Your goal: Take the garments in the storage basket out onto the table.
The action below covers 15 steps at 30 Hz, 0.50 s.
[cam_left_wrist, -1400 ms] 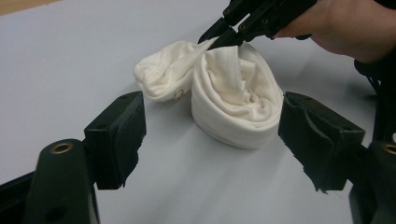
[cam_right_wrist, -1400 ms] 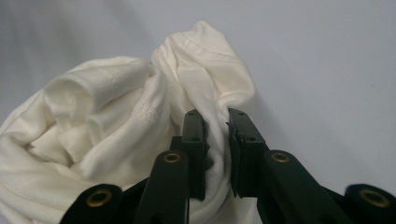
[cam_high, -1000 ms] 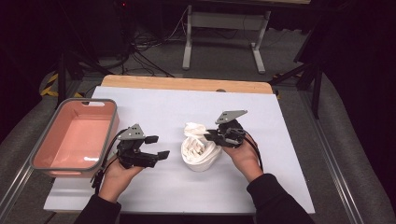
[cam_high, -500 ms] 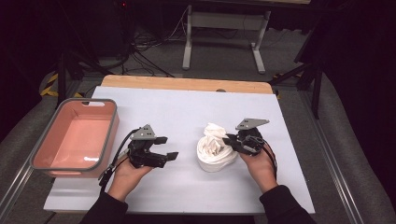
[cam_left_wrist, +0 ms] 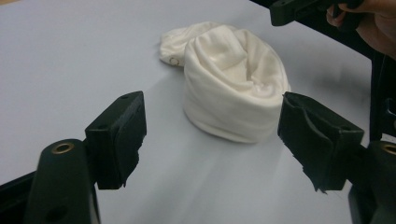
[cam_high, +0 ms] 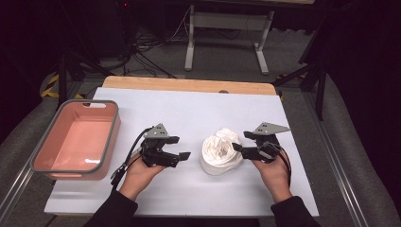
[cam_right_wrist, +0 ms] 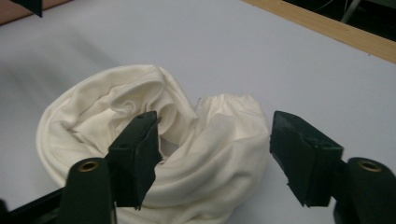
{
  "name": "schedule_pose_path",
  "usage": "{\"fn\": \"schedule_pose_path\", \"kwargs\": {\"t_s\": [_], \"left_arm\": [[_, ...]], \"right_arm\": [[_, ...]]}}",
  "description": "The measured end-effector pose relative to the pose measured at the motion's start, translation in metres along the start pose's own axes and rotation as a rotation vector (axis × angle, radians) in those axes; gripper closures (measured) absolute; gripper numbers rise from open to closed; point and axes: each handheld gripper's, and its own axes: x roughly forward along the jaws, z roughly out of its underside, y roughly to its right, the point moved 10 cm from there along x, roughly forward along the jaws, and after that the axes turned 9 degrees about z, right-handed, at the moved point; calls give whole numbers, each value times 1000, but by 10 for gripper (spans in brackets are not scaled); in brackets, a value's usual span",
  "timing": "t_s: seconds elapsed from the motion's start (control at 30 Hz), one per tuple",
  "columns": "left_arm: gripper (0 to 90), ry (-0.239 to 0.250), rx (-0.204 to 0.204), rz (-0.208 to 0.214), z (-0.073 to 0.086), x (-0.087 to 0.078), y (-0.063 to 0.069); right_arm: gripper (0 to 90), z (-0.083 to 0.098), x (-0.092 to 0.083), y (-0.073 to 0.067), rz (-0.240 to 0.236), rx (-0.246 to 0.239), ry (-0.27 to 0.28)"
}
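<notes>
A crumpled white cloth (cam_high: pixel 220 151) lies bunched in a mound on the white sheet, right of centre. My right gripper (cam_high: pixel 237 149) is at the cloth's right side. Its jaws have just been opening and now stand open, with the cloth's folds (cam_right_wrist: pixel 93 116) between and below the right gripper (cam_right_wrist: pixel 217 140), not pressed. My left gripper (cam_high: pixel 183 156) is open a short way left of the cloth, pointing at it. In the left gripper view the cloth (cam_left_wrist: pixel 233 88) sits beyond the left gripper (cam_left_wrist: pixel 210 135), apart from it.
A pink bin (cam_high: pixel 113 137) with a grey rim stands at the left of the table with nothing inside. The table's wooden back edge (cam_high: pixel 189 85) shows beyond the white sheet (cam_high: pixel 189 113). Metal stand legs (cam_high: pixel 191 42) and cables lie on the floor behind.
Both hands have moved right across the table. The cloth travelled right with the right gripper, whose jaws then opened and let it go. The left jaws stayed open.
</notes>
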Motion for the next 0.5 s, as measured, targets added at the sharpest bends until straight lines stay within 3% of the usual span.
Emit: {"fn": "schedule_pose_path", "kwargs": {"t_s": [0.13, 0.27, 0.5], "left_arm": [[138, 7, 26, -5, -10, 10, 1], [64, 2, 25, 5, -17, 17, 1], [77, -19, 36, 17, -30, 37, -4]], "right_arm": [[234, 4, -11, 0, -19, -3, 11], [183, 8, -17, 2, -17, 0, 24], [141, 17, -31, 3, -36, 23, 58]]}}
